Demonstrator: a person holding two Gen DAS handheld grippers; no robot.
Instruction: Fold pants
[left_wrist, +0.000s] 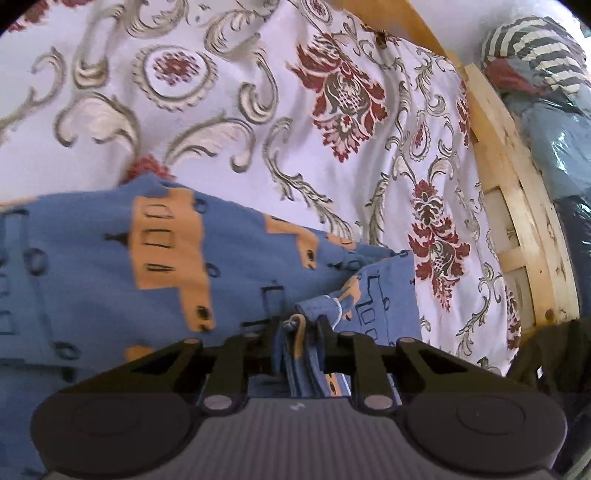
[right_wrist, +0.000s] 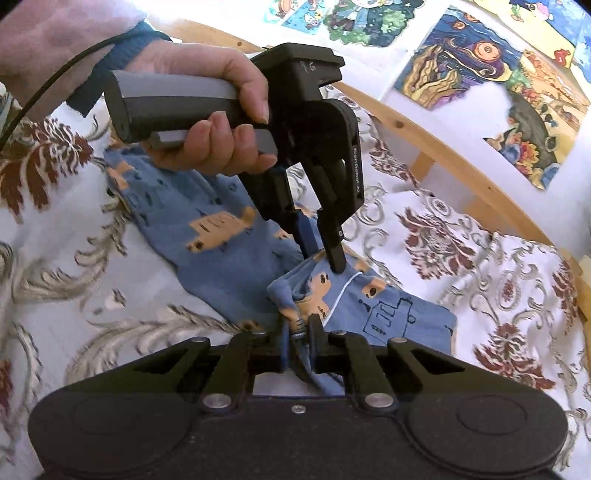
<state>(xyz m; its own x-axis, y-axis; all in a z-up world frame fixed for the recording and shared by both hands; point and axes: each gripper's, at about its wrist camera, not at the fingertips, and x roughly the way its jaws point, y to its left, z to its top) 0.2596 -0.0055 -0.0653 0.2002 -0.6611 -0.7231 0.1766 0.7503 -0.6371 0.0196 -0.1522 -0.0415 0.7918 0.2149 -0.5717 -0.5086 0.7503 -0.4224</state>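
Pants (right_wrist: 221, 236) bunched mid-bed (right_wrist: 498, 295); my left hand-held gripper (right_wrist: 321, 254) and right hand-held gripper (right_wrist: 297, 332) both clamp blue fabric.

Bright daylight, soft shadows, slight motion blur, fisheye-curved dark corners.

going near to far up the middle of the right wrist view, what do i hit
right gripper shut on the blue pants → left gripper pinching the same pants → hand on its grey handle → wooden bed rail → paintings on the wall
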